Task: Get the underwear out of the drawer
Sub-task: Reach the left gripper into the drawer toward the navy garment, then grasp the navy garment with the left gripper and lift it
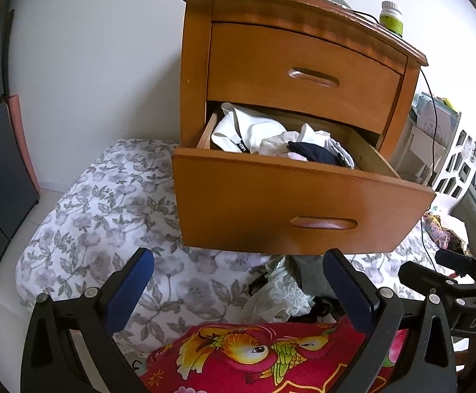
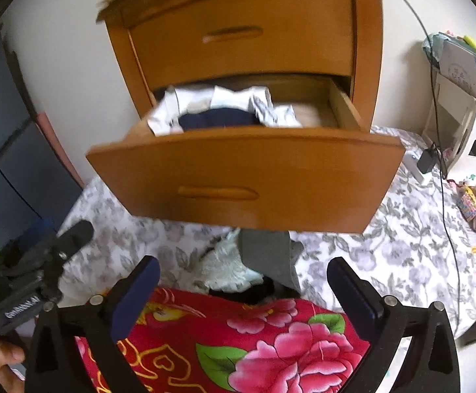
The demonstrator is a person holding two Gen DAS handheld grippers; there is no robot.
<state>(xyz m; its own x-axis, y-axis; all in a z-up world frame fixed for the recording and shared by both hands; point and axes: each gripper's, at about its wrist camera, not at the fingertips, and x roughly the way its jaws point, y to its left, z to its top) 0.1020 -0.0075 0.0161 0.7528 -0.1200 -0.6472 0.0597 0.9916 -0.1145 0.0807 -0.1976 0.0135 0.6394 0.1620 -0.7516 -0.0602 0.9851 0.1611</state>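
Lower drawer (image 1: 303,203) of wooden nightstand (image 1: 198,65) pulled out; white and navy underwear (image 1: 280,140) heaped inside. Left tongs (image 1: 238,281) and right tongs (image 2: 243,288) both spread wide, empty, hovering over lace and grey garments (image 2: 254,258) on floral bedsheet (image 1: 107,213).

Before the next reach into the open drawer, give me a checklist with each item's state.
1. Lower drawer pulled open: ok.
2. Underwear visible inside, white and navy pieces: ok.
3. Right gripper open and empty: ok.
4. Left gripper open and empty: ok.
5. Clear path over the drawer front: ok, both grippers sit below and in front of it.
6. Drop spot, the pile of clothes on the floral sheet: ok.
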